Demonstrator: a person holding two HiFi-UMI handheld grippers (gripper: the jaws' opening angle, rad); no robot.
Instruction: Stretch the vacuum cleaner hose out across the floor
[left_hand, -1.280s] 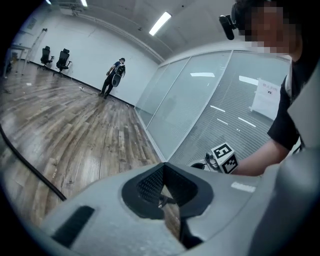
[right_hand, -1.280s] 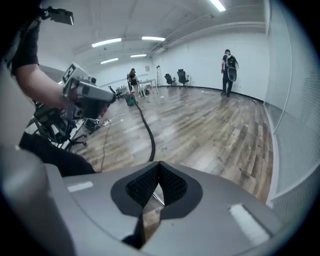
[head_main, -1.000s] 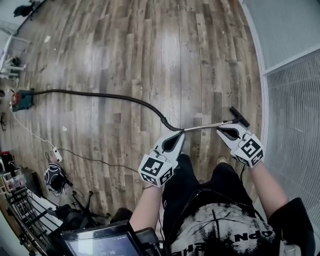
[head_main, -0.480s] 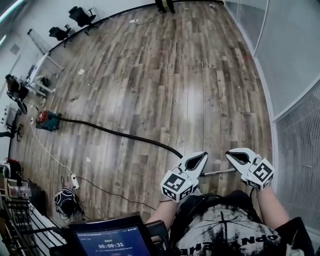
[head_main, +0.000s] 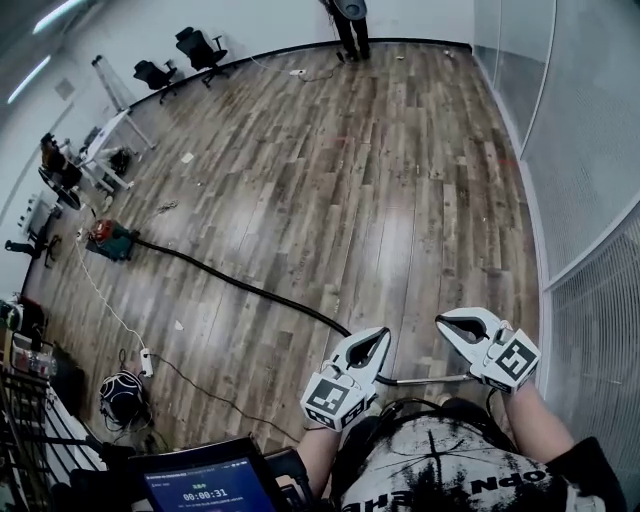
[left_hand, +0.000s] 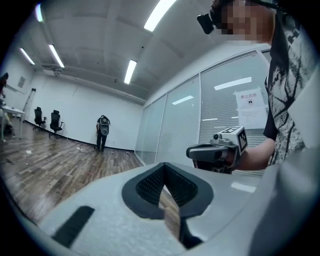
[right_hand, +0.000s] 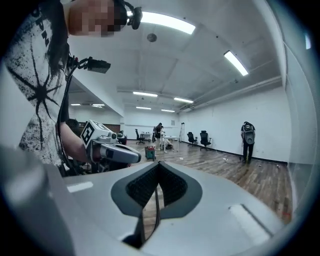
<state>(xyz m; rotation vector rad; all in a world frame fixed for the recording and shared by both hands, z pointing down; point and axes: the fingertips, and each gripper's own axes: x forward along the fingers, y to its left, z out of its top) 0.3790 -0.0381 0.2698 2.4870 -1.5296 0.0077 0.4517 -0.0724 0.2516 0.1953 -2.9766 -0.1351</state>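
In the head view the vacuum cleaner (head_main: 110, 240) stands at the far left. Its black hose (head_main: 240, 285) runs nearly straight across the wood floor towards me. The hose ends in a metal wand (head_main: 425, 380) that shows low down between my two grippers, close to my body. My left gripper (head_main: 385, 333) and right gripper (head_main: 441, 322) are held up above the wand with jaws shut. In the left gripper view (left_hand: 162, 167) and the right gripper view (right_hand: 159, 165) only floor shows through the slit between the pads. Nothing is held.
A glass partition wall (head_main: 590, 200) runs along the right. A person (head_main: 350, 15) stands at the far end, near office chairs (head_main: 195, 45) and a desk (head_main: 105, 140). A power strip with its cable (head_main: 145, 362) and cluttered racks sit at the lower left.
The head view has tilted up and now takes in far more of the room. Both grippers stay shut. The wand, level with their tips a second ago, now shows below them.
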